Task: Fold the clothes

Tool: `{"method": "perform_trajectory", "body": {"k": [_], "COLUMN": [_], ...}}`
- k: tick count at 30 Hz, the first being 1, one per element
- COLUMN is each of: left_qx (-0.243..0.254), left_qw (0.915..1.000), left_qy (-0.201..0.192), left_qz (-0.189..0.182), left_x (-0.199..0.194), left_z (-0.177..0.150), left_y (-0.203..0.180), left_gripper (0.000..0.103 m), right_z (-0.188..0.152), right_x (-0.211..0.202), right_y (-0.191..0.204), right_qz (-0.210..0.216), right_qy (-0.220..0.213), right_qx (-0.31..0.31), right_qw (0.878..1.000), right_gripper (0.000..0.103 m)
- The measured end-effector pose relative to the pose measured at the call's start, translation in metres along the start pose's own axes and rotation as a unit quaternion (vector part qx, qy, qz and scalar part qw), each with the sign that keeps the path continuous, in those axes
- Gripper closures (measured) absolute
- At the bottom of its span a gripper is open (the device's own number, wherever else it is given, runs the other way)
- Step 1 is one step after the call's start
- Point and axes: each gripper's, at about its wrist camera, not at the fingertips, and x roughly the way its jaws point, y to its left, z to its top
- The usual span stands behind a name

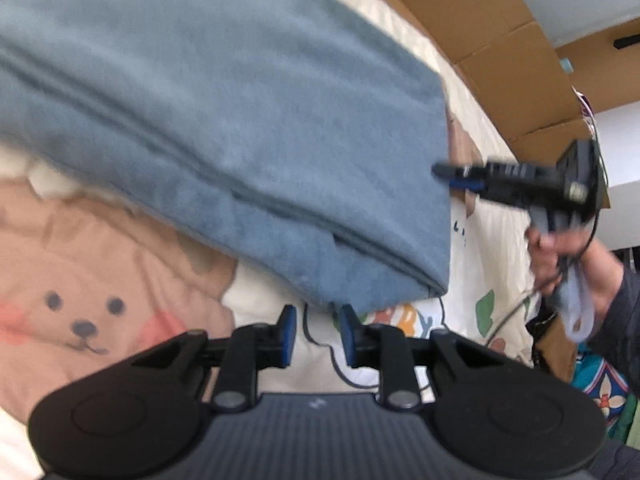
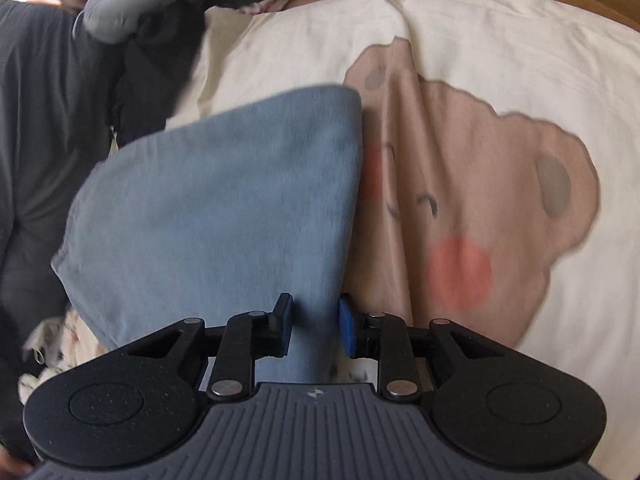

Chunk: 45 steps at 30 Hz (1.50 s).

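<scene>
A folded blue garment lies on a cream bed sheet printed with bears. In the left wrist view my left gripper sits just below the garment's near edge, open a little, with only sheet showing between its fingers. My right gripper, held by a person's hand, has its tips at the garment's right edge. In the right wrist view the blue garment spreads ahead and to the left. Its near strip runs under the narrow gap of my right gripper, whose pads stand slightly apart from it.
Brown cardboard stands along the far side of the bed. A heap of dark clothes and a grey sleeve lie at the sheet's far left, with dark grey fabric beside them. Colourful cloth shows at the right edge.
</scene>
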Motion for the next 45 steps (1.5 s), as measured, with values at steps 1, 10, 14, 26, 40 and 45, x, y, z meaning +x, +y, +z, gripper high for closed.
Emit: {"method": "perform_trajectory", "body": {"k": [1, 10, 14, 26, 40, 45], "left_qx": [0.005, 0.060, 0.105, 0.158, 0.111, 0.107], "left_qw": [1.0000, 0.9967, 0.9924, 0.9847, 0.9911, 0.9915], "left_qy": [-0.007, -0.048, -0.060, -0.059, -0.048, -0.050], "left_qz": [0.004, 0.025, 0.021, 0.046, 0.056, 0.055], "left_x": [0.003, 0.012, 0.034, 0.066, 0.089, 0.087], "left_z": [0.006, 0.054, 0.064, 0.059, 0.040, 0.035], "left_y": [-0.010, -0.046, -0.059, -0.063, -0.034, -0.033], "left_gripper": [0.079, 0.079, 0.079, 0.093, 0.101, 0.101], "right_z": [-0.009, -0.082, -0.097, -0.100, -0.081, -0.082], "right_x": [-0.002, -0.013, -0.019, -0.030, -0.012, -0.004], "right_y": [0.002, 0.027, 0.012, 0.001, -0.023, -0.030], "right_qz": [-0.003, -0.054, -0.025, 0.011, 0.065, 0.092], "right_qy": [-0.004, -0.023, -0.040, -0.048, -0.081, -0.071], "right_qx": [-0.003, -0.049, 0.006, 0.026, 0.106, 0.132], "right_qw": [1.000, 0.997, 0.999, 0.998, 0.989, 0.984], "right_gripper": [0.081, 0.081, 0.081, 0.080, 0.079, 0.078]}}
